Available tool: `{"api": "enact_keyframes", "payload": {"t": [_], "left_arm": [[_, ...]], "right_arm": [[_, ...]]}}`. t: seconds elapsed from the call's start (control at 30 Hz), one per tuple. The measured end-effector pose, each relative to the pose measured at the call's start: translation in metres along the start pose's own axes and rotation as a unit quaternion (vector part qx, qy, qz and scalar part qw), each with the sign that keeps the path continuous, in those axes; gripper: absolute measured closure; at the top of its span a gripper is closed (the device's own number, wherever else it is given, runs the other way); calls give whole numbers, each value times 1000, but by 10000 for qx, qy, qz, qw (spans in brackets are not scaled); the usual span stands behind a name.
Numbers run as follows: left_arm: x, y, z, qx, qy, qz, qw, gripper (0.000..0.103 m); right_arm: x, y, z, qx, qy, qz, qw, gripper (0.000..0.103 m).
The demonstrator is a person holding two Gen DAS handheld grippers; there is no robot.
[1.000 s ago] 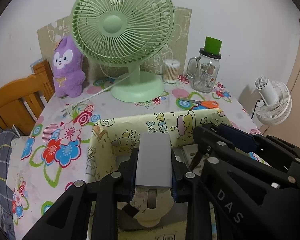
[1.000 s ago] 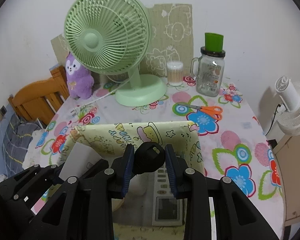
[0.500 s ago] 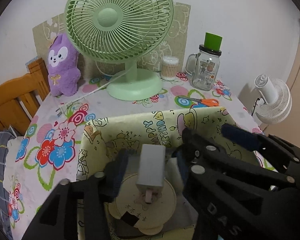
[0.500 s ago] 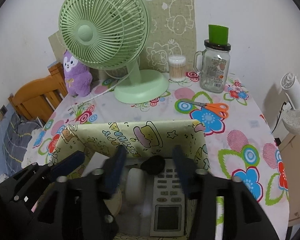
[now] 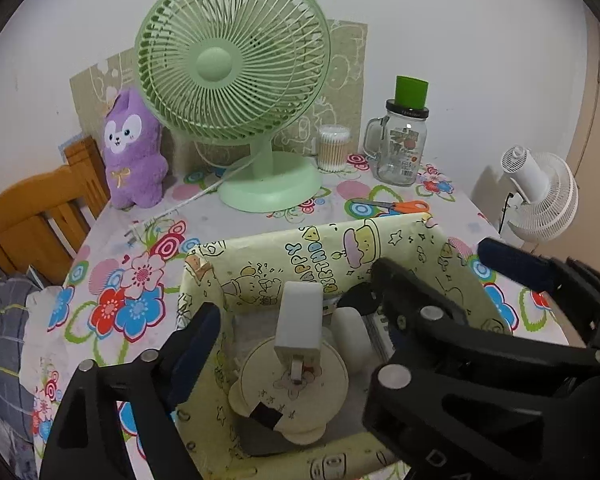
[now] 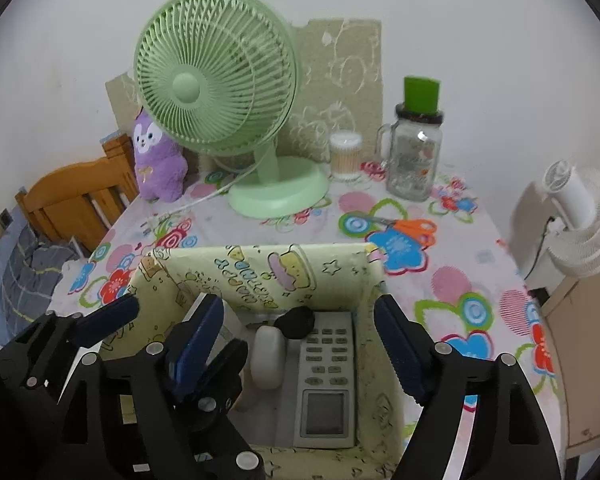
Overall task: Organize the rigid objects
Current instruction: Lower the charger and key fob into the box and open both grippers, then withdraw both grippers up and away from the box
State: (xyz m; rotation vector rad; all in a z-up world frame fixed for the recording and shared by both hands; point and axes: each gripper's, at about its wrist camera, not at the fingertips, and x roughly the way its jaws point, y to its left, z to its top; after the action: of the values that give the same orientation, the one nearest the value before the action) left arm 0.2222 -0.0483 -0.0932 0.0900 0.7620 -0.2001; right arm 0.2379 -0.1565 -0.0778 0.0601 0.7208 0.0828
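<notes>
A yellow cartoon-print storage box (image 5: 332,248) (image 6: 260,264) stands on the floral table. Inside it lie a grey-white rectangular charger block (image 5: 300,320) resting on a cream bear-shaped round item (image 5: 292,388), a white oval object (image 6: 267,354), a small black object (image 6: 296,322) and a grey remote control (image 6: 327,376). My left gripper (image 5: 296,332) is open above the box, its jaws either side of the charger and apart from it. My right gripper (image 6: 300,344) is open and empty above the remote; in the left wrist view its arm hides the left gripper's right finger.
A green desk fan (image 5: 236,80) stands at the back, with a purple plush (image 5: 134,152), a cotton-swab jar (image 5: 334,148) and a glass mug with a green cap (image 5: 404,144). Orange scissors (image 6: 412,228) lie behind the box. A wooden chair (image 5: 32,216) stands left, a white fan (image 5: 540,196) right.
Both grippers opened. The left let go of the charger block and the right let go of the black object; both now rest in the box. Both grippers have pulled back and up.
</notes>
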Motion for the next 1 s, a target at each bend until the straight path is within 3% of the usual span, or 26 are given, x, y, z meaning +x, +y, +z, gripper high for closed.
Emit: {"api": "enact_keyframes", "payload": {"t": [0.27,1.0], "left_arm": [[-23,-2,-9,8,-75,4,10000,9],[-91,-7,-42,85,-328,-96,9994,4]], "right_arm": [[-26,3,-8,-21,-59,-96,9999,10],[-97,21,-38,-189,-353,-61,9992,10]]}}
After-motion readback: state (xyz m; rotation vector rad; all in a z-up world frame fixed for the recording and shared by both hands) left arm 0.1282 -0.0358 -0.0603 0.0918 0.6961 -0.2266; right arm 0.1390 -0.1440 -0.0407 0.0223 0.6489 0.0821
